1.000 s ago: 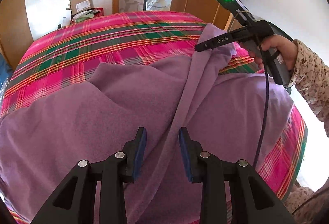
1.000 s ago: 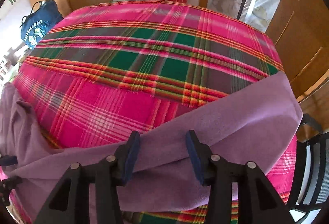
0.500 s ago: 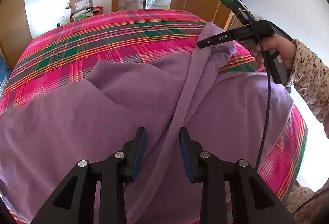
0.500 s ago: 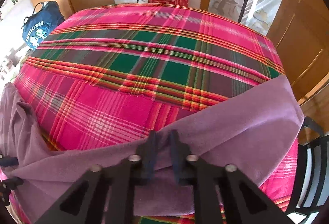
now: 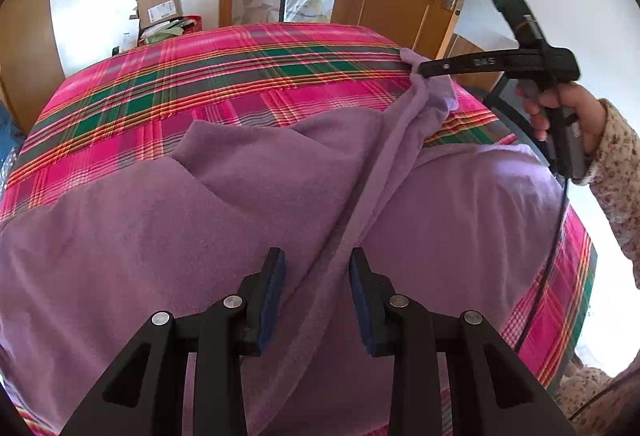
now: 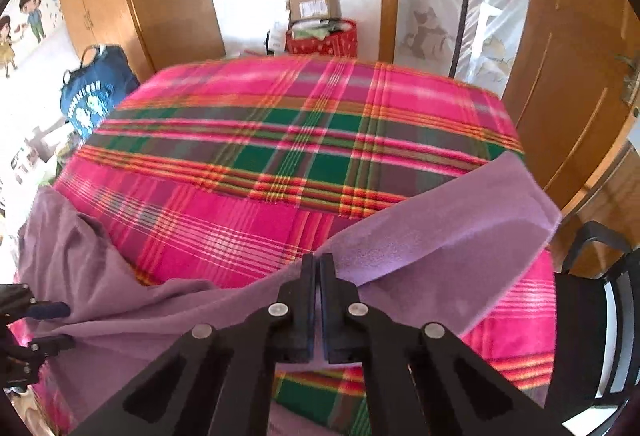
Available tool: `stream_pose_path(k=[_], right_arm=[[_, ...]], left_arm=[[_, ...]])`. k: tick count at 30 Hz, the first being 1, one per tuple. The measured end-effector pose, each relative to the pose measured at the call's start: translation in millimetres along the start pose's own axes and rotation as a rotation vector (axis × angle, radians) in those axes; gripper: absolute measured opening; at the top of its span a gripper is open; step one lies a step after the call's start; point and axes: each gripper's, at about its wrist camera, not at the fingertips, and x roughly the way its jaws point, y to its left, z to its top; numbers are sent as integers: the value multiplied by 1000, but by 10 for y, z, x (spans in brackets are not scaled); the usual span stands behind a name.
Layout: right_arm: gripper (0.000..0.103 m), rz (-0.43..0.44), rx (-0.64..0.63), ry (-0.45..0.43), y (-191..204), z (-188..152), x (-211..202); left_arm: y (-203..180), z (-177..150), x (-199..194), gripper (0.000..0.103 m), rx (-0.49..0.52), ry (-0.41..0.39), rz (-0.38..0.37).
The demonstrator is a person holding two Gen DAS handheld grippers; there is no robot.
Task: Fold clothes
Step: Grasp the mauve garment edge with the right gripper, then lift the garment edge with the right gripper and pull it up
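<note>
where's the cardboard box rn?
The cardboard box sits beyond the far edge of the plaid bed, on a red container against the white wall; upper left in the left wrist view.

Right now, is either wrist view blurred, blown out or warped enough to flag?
Right wrist view: motion blur smears the plaid bedspread and cardboard box; the right gripper stays crisp. Left wrist view: sharp, but the wall at right is blown out behind the hand. Both views: fisheye bowing and dark corners.
</note>
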Motion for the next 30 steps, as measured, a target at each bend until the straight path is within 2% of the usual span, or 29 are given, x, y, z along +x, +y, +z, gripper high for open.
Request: stream_pose_path(k=[11,19,24,30], right_arm=[[2,23,100,8,-224,-392,-191],[2,39,140,15,-303,-509,-216],[8,98,223,-31,-425,-446,-280],[26,84,226,-19,-381,-323,-232]], left_arm=[[-40,-9,-28,34,14,-11,5],[-69,5,17,34,15,-13,6],[-86,20,33,34,19,-12,0],[-107,26,43,34,21,-13,-8]])
